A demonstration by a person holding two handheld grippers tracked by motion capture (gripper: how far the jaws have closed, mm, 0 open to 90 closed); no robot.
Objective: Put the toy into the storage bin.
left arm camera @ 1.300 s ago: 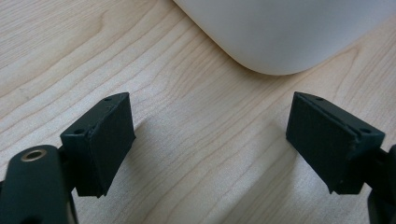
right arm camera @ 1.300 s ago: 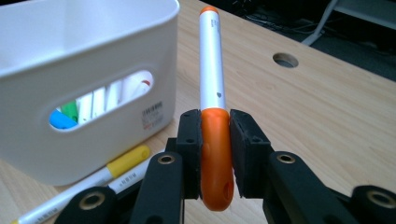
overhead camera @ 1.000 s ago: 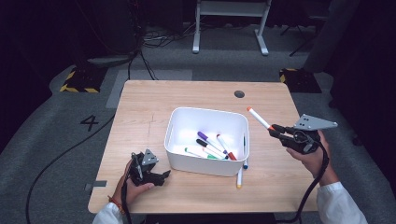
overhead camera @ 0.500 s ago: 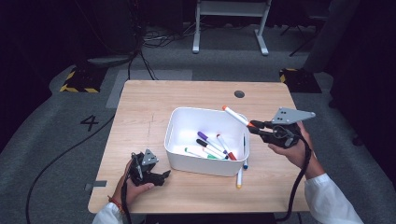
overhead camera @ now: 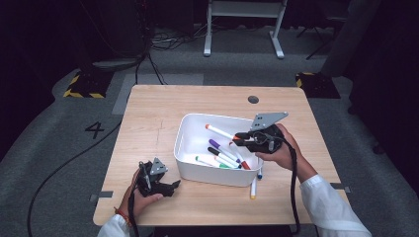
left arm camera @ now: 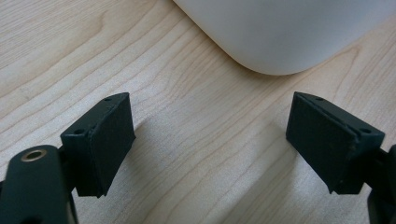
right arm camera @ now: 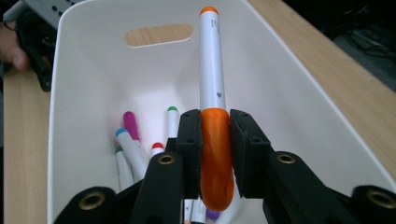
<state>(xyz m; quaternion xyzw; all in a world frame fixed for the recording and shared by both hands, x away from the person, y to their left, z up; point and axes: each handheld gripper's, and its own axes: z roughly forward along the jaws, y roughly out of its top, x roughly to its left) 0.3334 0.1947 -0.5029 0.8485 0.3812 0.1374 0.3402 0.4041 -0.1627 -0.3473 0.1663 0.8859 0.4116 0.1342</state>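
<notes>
My right gripper is clamped on the orange cap of the marker, whose long axis runs straight ahead over the white bin, above the other markers. My left gripper (jaws spread, nothing between) rests beside the bin.
</notes>
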